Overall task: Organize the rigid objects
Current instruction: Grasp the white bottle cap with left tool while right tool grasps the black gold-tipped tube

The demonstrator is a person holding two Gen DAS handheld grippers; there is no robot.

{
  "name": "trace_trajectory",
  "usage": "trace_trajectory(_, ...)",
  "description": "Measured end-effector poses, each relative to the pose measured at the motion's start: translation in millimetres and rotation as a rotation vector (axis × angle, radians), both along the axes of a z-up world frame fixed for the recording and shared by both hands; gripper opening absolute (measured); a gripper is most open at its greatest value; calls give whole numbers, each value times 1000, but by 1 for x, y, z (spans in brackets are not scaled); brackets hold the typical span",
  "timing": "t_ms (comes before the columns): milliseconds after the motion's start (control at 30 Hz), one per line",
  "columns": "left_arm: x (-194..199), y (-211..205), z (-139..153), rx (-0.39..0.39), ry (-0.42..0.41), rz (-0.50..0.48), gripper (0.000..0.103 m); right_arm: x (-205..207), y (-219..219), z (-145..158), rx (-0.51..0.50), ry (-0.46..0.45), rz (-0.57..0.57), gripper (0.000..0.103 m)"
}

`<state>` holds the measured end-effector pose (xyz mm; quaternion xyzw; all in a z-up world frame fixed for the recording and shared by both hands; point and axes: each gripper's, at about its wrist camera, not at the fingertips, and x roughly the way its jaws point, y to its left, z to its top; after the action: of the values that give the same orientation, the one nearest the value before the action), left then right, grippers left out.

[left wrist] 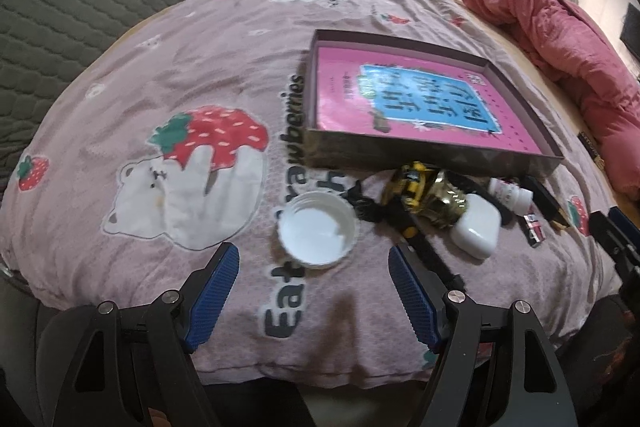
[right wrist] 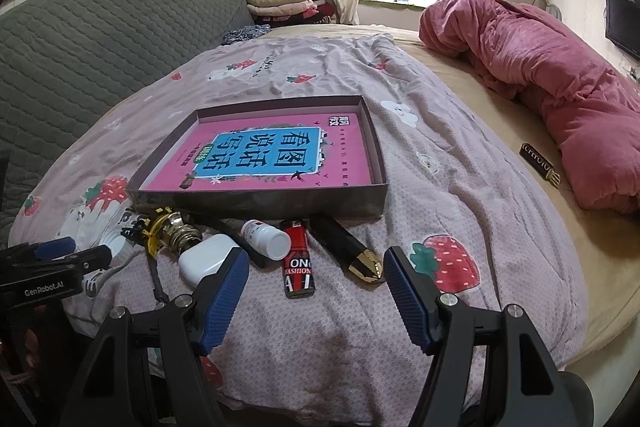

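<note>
A shallow dark box (left wrist: 432, 151) (right wrist: 256, 203) with a pink and blue book inside lies on the strawberry quilt. Small objects lie in a row in front of it: a white cap (left wrist: 317, 230), a yellow and black toy (left wrist: 410, 183), a gold piece (right wrist: 180, 227), a white case (left wrist: 476, 229) (right wrist: 206, 257), a white bottle (right wrist: 266, 238), a red lighter (right wrist: 298, 263) and a black tube with a gold tip (right wrist: 346, 247). My left gripper (left wrist: 314, 269) is open just before the cap. My right gripper (right wrist: 316, 273) is open, with the lighter between its fingers.
A rolled pink blanket (right wrist: 552, 79) lies at the right. A small dark bar (right wrist: 540, 169) lies on the beige sheet beside it. A grey quilted headboard (right wrist: 80, 39) stands at the left. Folded clothes (right wrist: 280, 5) are stacked near the window.
</note>
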<state>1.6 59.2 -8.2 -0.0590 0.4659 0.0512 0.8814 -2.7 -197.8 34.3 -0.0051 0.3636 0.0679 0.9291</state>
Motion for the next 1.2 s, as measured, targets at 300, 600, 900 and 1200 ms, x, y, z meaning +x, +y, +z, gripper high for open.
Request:
trace_trajectory(300, 8, 10, -14, -3, 40, 25, 78, 7, -14, -2, -6, -3, -25, 69)
trace_trajectory(600, 18, 6, -24, 4, 54, 13, 78, 21, -36, -14, -6, 44, -69, 69)
trace_trajectory(900, 25, 13, -34, -47, 72, 17, 78, 43, -32, -38, -110, 75, 25, 69)
trace_trajectory(1200, 36, 18, -36, -76, 52, -11, 75, 53, -12, -50, -223, 37, 103, 69)
